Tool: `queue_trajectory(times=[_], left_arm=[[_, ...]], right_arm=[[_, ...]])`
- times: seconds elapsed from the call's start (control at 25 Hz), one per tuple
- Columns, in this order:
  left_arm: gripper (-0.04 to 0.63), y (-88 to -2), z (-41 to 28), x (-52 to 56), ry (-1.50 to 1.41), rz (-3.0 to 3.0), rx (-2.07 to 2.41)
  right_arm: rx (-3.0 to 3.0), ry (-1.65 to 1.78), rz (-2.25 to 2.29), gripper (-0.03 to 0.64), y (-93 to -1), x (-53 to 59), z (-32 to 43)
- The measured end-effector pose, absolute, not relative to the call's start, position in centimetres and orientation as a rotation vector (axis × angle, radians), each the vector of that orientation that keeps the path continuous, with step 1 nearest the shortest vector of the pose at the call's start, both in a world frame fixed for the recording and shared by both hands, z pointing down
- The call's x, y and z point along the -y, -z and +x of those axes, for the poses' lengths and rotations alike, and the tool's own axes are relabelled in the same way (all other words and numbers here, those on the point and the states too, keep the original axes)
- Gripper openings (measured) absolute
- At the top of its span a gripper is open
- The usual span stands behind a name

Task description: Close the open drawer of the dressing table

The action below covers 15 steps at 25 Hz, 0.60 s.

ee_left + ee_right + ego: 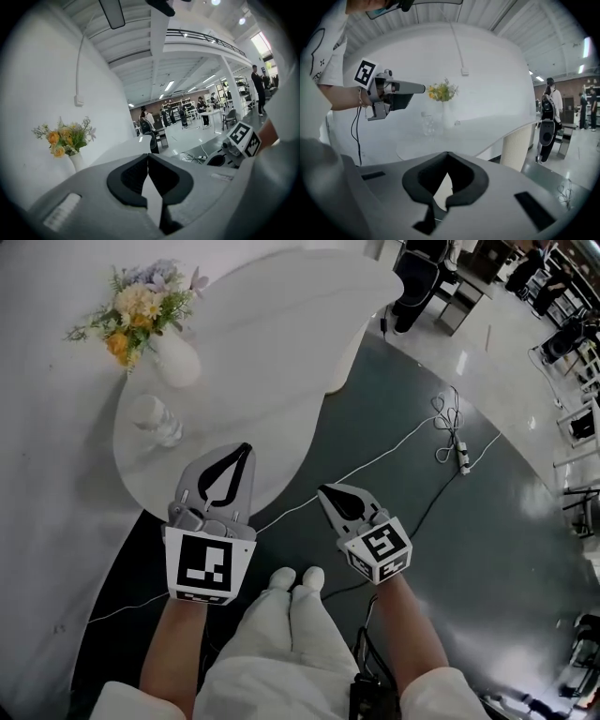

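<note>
The left tool [242,454] hung over the near rounded end of the smooth white, curved tabletop [281,343] of the dressing table. Its two black-padded jaws were pressed together at the tips with nothing between them. The right tool [328,493] was held just off the tabletop's near edge, above the glossy dark grey floor [403,390]. Its jaws were likewise closed tip to tip and empty.

The drawer could not be made out in any view. The head view looked down on the tabletop, which covered whatever front lay below its near edge. The right gripper view showed only the top's thin rim and a white fluted pedestal [518,147] beneath it.

A white ceramic vase [176,357] of yellow, orange and pale flowers [136,306] stood at the tabletop's left edge by the wall. A small clear glass vessel [157,420] stood nearer the near end; whether it was a jar or a bottle was not readable.

A thin white cable [394,451] ran across the floor to a white power strip [462,457]. White trousers [281,643] and white shoes [298,577] showed between the two forearms, cut off by the lower edge of the head view.
</note>
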<state>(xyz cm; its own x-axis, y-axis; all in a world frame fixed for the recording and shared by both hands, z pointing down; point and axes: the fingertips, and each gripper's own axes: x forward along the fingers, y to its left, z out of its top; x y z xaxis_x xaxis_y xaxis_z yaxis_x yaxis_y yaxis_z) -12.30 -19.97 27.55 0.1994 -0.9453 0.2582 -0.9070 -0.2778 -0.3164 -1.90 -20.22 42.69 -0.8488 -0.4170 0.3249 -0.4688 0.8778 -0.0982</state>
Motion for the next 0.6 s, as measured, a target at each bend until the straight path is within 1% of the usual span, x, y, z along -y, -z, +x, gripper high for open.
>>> queue_trajectory(times=[0.28, 0.44, 0.6], left_arm=[[0.017, -21.5, -12.1, 18.0, 0.451, -2.403, -1.829], [0.017, -19.6, -11.7, 17.0, 0.399, -2.417, -1.804], [0.017, -17.8, -11.5, 16.0, 0.344, -2.415, -1.803]], right_arm=[[2.71, -0.155, 0.799, 0.0, -33.4, 18.5, -0.7], [2.678, -0.092, 0.884, 0.0, -29.9, 17.8, 0.3], [2.706, -0.163, 0.977, 0.0, -26.2, 17.4, 2.0]])
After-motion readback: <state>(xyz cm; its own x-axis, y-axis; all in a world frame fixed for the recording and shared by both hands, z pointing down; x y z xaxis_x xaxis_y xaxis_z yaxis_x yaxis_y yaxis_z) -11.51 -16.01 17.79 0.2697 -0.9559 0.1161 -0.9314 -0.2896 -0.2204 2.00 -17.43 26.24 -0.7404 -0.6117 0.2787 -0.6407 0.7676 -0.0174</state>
